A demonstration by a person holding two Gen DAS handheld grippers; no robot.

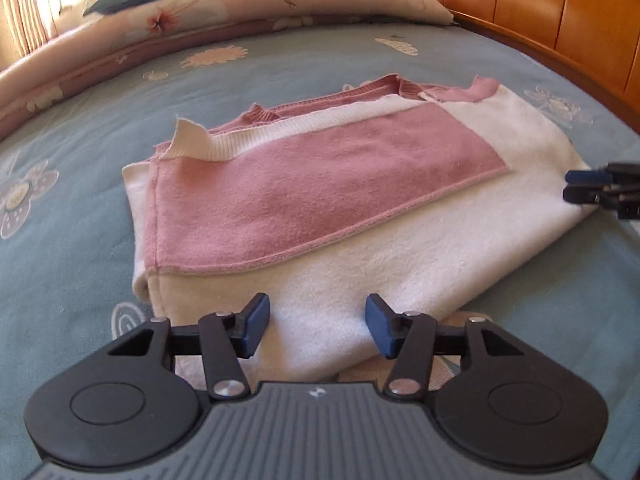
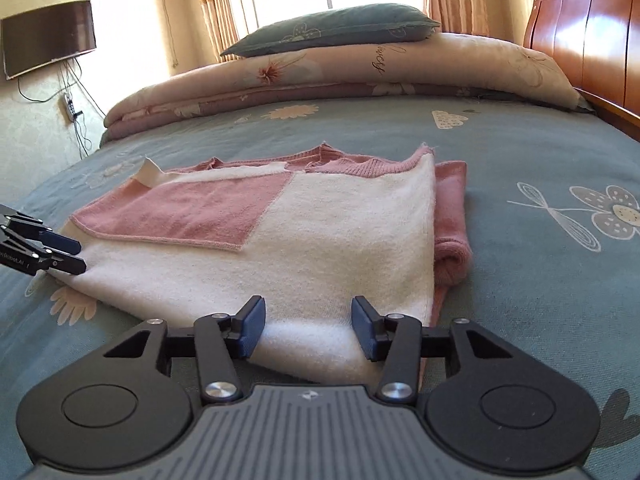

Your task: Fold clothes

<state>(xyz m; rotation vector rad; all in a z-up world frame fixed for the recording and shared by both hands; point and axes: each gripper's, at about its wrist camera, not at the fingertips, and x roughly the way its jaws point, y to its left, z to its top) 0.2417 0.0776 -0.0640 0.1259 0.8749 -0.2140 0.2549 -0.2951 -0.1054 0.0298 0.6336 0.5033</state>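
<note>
I see the folded pink-and-white sweater (image 1: 320,200) lying mid-bed (image 1: 280,64), toward the headboard (image 1: 560,12) side. My left hand-held gripper (image 1: 316,326) stands apart over its near white edge, gripping nothing. My right hand-held gripper (image 2: 308,328) is likewise parted, pads off the cloth.
</note>
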